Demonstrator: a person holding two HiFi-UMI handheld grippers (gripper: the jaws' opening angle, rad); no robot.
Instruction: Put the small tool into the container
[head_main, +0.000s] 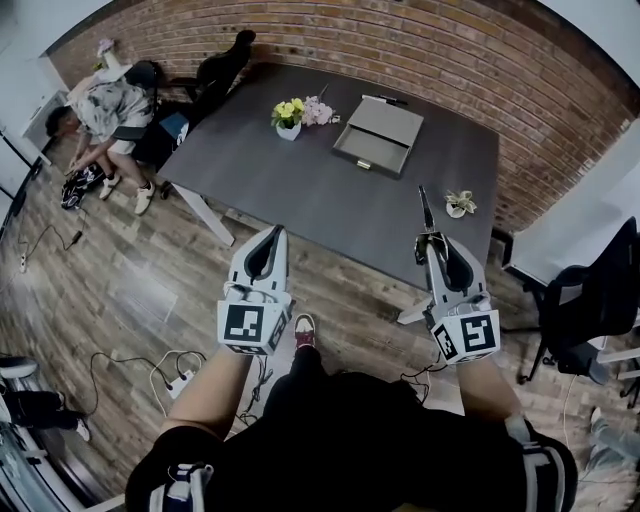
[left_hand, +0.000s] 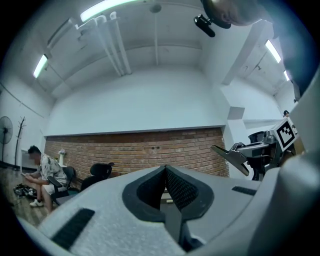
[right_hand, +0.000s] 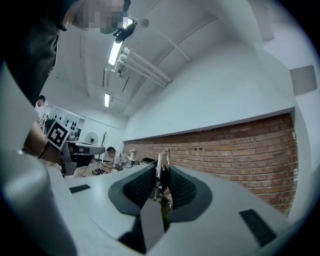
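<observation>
- The small tool (head_main: 425, 212) is slim and dark in the head view and tapers to a narrow tip. In the right gripper view (right_hand: 161, 167) it shows as thin, bright metal standing on edge.
- I cannot tell what kind of tool it is. From the left gripper view, its free end (left_hand: 231, 154) looks flat, grey and pointed.
- The right gripper (head_main: 432, 243) has its jaws clamped on the tool's lower part, with the black pads pressed to either side (right_hand: 161, 176). The rest sticks out past the jaw tips.
- In the head view, the tool points away from me and overlaps the near edge of the dark grey bench (head_main: 300, 190).
- The container (head_main: 385, 122), a grey box lying open, sits far back on the bench, well apart from the tool.
- The left gripper (head_main: 270, 235) holds nothing. Its jaws meet at the tips (left_hand: 165, 172).
- Both grippers are held out in front of my operator's body at about the same level, with the marker cubes nearest the head camera. The jaws aim towards the bench.
- A small pot of flowers (head_main: 289, 118) stands just left of the container, a pen (head_main: 385, 99) lies behind it, and a tiny potted plant (head_main: 459, 205) is near the bench's right edge.
- A seated person (head_main: 105, 115) is beside the brick wall (head_main: 450, 60) at far left.
</observation>
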